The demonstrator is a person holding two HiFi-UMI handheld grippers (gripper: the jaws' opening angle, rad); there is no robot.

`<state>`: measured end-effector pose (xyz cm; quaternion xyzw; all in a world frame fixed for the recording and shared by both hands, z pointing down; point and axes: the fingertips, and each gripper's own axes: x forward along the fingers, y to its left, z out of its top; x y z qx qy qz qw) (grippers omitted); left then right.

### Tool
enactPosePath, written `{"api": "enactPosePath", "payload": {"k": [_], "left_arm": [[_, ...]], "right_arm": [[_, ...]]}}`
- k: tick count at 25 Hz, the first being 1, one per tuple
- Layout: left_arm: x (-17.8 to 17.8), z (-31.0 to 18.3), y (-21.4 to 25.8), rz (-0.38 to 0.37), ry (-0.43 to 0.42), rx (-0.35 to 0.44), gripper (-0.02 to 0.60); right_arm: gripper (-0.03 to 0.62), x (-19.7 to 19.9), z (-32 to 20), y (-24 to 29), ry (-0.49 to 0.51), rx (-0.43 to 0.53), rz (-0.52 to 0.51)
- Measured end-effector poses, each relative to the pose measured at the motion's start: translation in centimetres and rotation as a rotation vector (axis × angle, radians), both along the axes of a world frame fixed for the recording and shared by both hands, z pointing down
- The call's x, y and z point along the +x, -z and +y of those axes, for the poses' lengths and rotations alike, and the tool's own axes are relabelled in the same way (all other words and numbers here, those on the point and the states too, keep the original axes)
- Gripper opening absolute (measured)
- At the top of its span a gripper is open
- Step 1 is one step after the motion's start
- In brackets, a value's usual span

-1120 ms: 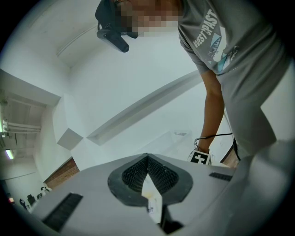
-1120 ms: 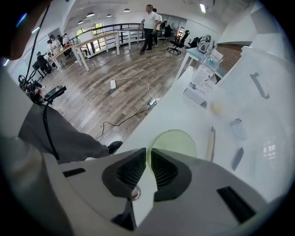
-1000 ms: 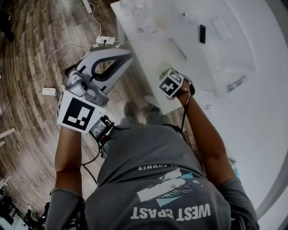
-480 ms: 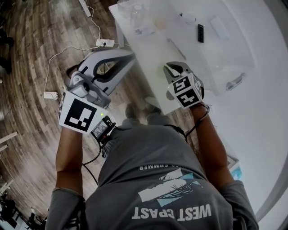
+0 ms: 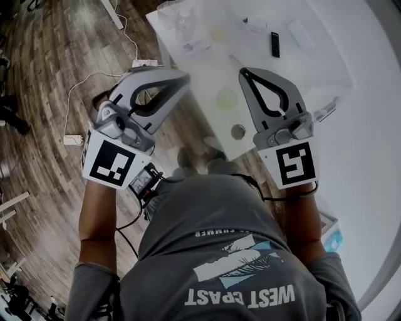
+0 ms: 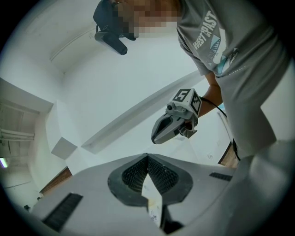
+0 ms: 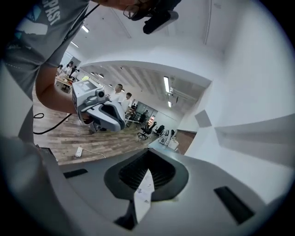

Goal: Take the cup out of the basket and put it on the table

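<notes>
Both grippers are held up in front of the person's chest, tips pointing away, with nothing in them. My left gripper (image 5: 185, 76) hangs over the wooden floor beside the table, jaws closed together (image 6: 147, 156). My right gripper (image 5: 244, 71) hovers above the white table's (image 5: 207, 75) near edge, its jaws also shut and empty (image 7: 148, 152). A see-through container (image 5: 322, 75) stands on the table to the right. Clear glassware (image 5: 183, 19) shows faintly at the far left corner; I cannot make out a cup clearly.
A black remote (image 5: 274, 44), a pale round disc (image 5: 227, 98) and a small dark round thing (image 5: 238, 131) lie on the table. A power strip with white cables (image 5: 145, 57) is on the floor at the left. Office chairs and people (image 7: 120, 94) are far off.
The right gripper has risen from low at the table edge to chest height and turned its tips away. Its jaws now stand shut. The left gripper has hardly moved.
</notes>
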<state>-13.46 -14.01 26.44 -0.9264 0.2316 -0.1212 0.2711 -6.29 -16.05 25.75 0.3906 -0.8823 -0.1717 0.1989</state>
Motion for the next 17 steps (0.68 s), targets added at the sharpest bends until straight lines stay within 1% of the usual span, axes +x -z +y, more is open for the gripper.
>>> {"api": "enactPosePath", "payload": {"k": [5, 17], "left_arm": [[0.24, 0.06, 0.24, -0.003, -0.01, 0.005, 0.009], [0.22, -0.36, 0.33, -0.008, -0.012, 0.006, 0.009]], "right_arm": [[0.011, -0.05, 0.54, 0.93, 0.005, 0.019, 0.008], [0.011, -0.36, 0.2, 0.66, 0.007, 0.004, 0.008]]}}
